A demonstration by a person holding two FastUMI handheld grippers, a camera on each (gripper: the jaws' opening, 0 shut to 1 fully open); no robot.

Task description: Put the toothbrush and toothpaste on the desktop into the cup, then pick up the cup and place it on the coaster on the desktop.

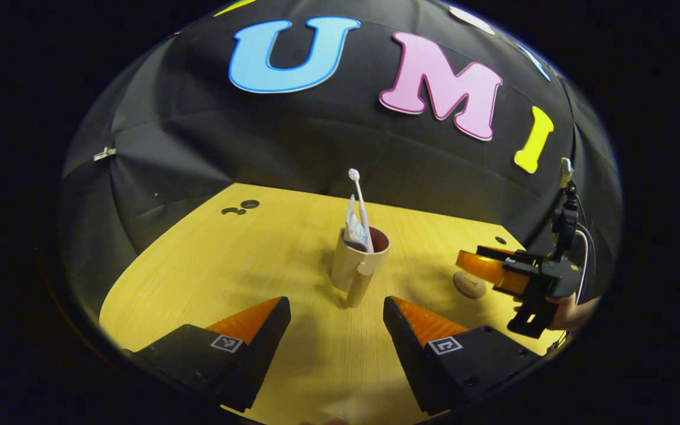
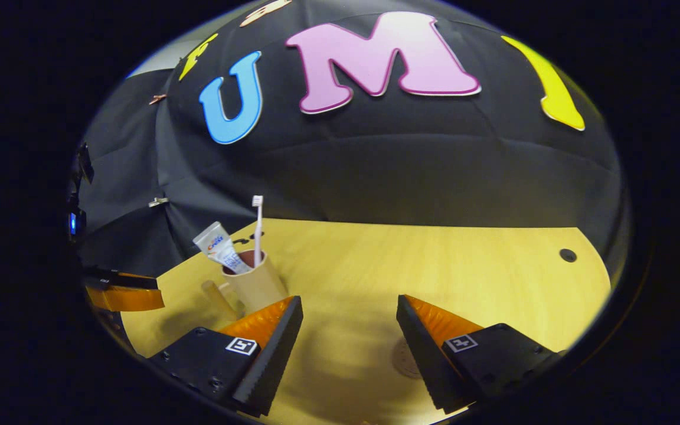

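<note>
So the desk (image 1: 210, 277) job's half done: cup (image 1: 356, 262) stands mid-desk, well apart from the coaster (image 1: 470, 285), with toothpaste (image 1: 354, 227) and toothbrush (image 1: 360, 203) already inside. Left gripper (image 1: 336, 316) and right gripper (image 2: 349, 316) fingers both spread, holding nothing.

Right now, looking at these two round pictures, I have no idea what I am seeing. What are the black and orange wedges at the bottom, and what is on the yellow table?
No robot here: a person holds a two-finger claw in each hand, with a camera riding on each. The wedges are fingers. The left claw faces a beige handled cup on the yellow wooden table; a white toothbrush and a white toothpaste tube stand inside it. The right claw, seen from its own camera, hovers over a round brown coaster. Both claws are open and empty.
</note>
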